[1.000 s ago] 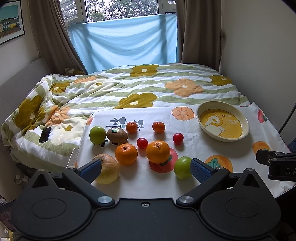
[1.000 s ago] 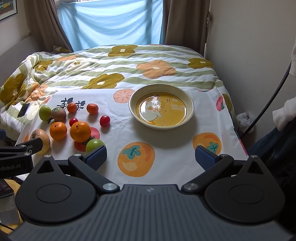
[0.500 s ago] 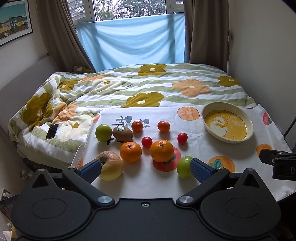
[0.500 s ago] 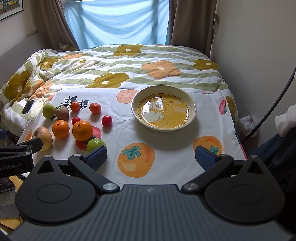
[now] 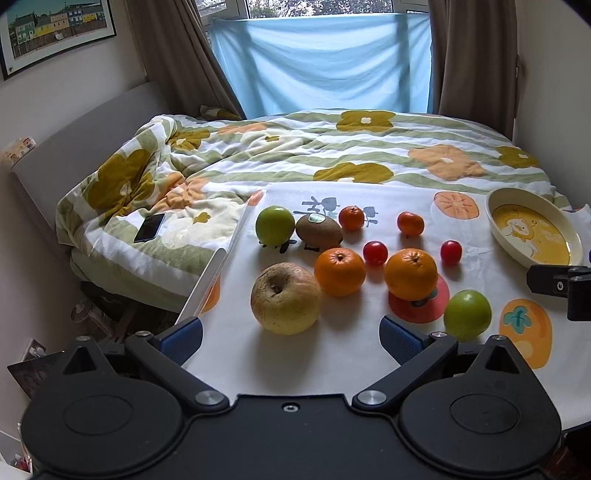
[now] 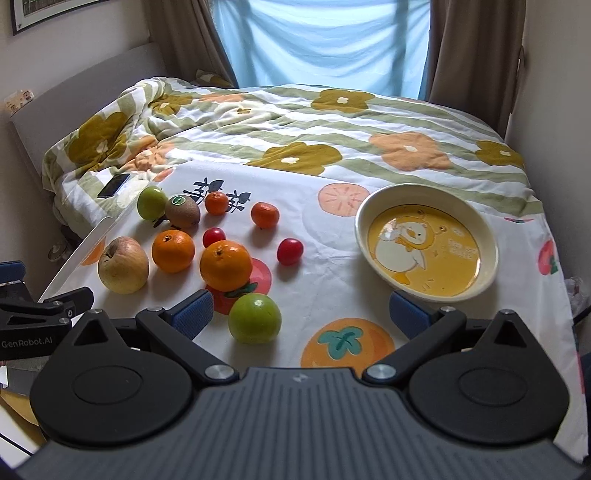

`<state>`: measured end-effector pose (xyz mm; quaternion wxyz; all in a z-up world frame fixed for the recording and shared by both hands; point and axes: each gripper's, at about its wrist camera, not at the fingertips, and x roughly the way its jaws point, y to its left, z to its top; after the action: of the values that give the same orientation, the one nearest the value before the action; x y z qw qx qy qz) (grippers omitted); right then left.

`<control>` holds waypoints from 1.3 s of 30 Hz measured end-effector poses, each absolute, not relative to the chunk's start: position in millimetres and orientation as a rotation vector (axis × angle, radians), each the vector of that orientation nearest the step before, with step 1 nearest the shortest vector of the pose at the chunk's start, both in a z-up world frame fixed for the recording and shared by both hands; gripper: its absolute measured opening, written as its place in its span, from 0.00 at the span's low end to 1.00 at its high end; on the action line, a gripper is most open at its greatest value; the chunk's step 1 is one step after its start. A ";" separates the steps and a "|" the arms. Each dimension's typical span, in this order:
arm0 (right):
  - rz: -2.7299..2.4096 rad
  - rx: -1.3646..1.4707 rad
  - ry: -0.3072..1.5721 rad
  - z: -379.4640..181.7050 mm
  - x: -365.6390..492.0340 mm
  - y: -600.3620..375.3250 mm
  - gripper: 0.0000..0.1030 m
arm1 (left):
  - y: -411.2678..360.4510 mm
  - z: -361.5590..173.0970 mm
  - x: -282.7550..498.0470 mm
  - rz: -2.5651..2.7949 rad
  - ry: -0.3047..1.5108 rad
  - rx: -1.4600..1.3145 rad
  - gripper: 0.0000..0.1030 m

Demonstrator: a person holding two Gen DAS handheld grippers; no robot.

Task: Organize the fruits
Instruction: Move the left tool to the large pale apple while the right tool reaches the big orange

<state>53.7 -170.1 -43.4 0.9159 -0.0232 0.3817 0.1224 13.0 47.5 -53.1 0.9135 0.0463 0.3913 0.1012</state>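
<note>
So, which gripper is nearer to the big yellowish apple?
Left. The left gripper is open just before the apple; the right gripper is open farther right, by the bowl.

A bed (image 5: 332, 147) under a rumpled white quilt with green stripes and mustard and orange flowers (image 6: 332, 122) fills the room beyond the near surface, and a dark rectangular phone (image 5: 149, 228) lies on the quilt at its left edge. At the far wall, brown curtains (image 5: 476, 55) hang at both sides of a window (image 5: 317, 5) with daylight coming through a pale blue sheet (image 5: 325, 66) stretched over its lower part. A framed picture of coloured houses (image 5: 55, 27) hangs on the pale left wall above a grey padded headboard (image 5: 92, 125), and a plain pale wall (image 6: 554, 74) closes the right side.
</note>
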 end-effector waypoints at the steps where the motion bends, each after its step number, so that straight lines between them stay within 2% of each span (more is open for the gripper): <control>1: 0.257 -0.048 0.782 -47.7 58.0 -164.2 1.00 | 52.2 -57.9 14.7 0.206 0.808 0.103 1.00; 18: 0.285 -0.102 0.808 -114.1 121.9 -75.9 1.00 | 100.8 -118.3 79.3 0.056 0.828 0.114 0.99; 25: 0.262 -0.124 0.835 -127.3 133.2 -65.2 1.00 | 102.6 -132.5 99.9 -0.020 0.870 0.100 0.93; 27: 0.255 -0.114 0.844 -129.8 135.7 -65.0 1.00 | 103.0 -135.5 104.1 -0.035 0.884 0.094 0.88; 31: 0.247 -0.101 0.853 -132.0 140.7 -64.7 1.00 | 104.6 -138.3 107.9 -0.054 0.894 0.092 0.87; 33: 0.244 -0.102 0.858 -133.1 142.6 -64.0 0.99 | 106.2 -138.6 109.8 -0.075 0.904 0.081 0.76; 39: 0.242 -0.103 0.865 -134.8 143.9 -62.7 0.93 | 105.7 -138.6 108.9 -0.081 0.899 0.077 0.76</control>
<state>143.9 -62.7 -134.8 0.8996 -0.0497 0.4178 0.1171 108.9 105.7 -138.6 0.8991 0.0372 0.4344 -0.0390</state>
